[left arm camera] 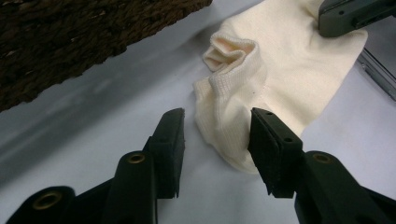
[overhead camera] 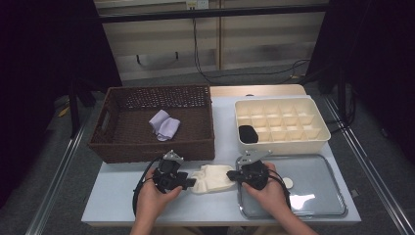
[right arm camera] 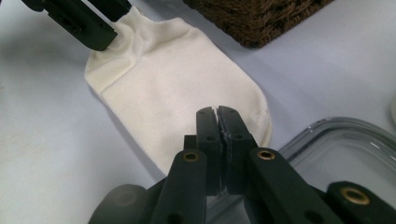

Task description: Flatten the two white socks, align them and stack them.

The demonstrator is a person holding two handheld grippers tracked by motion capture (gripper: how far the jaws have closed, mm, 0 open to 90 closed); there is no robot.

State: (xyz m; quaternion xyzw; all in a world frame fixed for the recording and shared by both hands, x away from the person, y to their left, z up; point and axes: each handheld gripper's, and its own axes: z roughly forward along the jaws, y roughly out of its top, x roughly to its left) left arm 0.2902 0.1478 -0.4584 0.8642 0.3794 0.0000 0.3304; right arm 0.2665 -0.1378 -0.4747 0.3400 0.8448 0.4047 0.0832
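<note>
A pale grey table [overhead camera: 122, 196] stood in a dim room, dark curtains swallowing both sides so little could be made out there. On it sat a dark brown woven wicker basket [overhead camera: 151, 147] with a small lilac cloth bundle [overhead camera: 164, 125] inside, and beside that a cream plastic divided organiser box [overhead camera: 281, 142] with a black object [overhead camera: 248, 133] in one near compartment, too small to identify. A clear shallow tray with a metal rim [overhead camera: 313, 196] lay at the near right.

Between the two hands lay a cream knitted sock [left arm camera: 280, 70], flat on the table, its toe just at the tray's edge. The left gripper [left arm camera: 217, 128] had its jaws parted around the crumpled cuff end. The right gripper [right arm camera: 217, 123] had its jaws pressed together at the toe end; whether any fabric was pinched between them I could not tell, as the jaws themselves hid it.
</note>
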